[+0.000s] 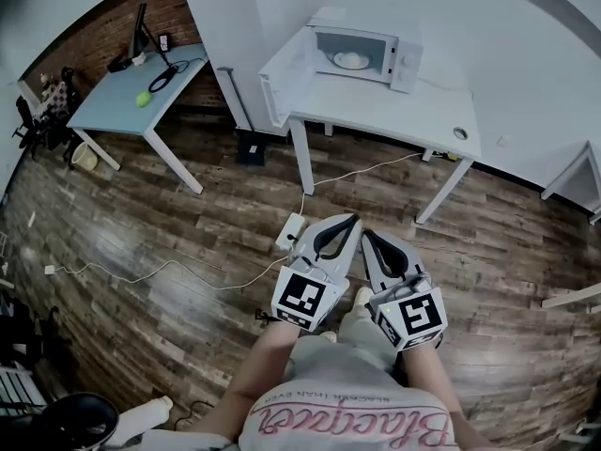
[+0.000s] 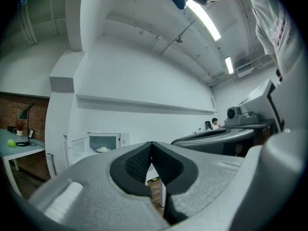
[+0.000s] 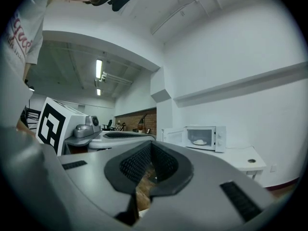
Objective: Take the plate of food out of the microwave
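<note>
A white microwave (image 1: 362,53) stands at the back of a white table (image 1: 394,111) with its door (image 1: 282,78) swung open to the left. Inside sits a white plate of food (image 1: 351,60). The plate (image 2: 102,149) also shows small and far off in the left gripper view, and the plate (image 3: 199,142) shows the same way in the right gripper view. My left gripper (image 1: 349,220) and right gripper (image 1: 369,236) are held side by side over the wooden floor, well short of the table. Both point level toward it, shut, with nothing between their jaws.
A pale blue desk (image 1: 122,97) with a green ball (image 1: 143,100), a lamp and cables stands at the back left. A power strip (image 1: 287,231) and white cords lie on the floor before the table legs. Another white table (image 1: 577,172) is at the right edge.
</note>
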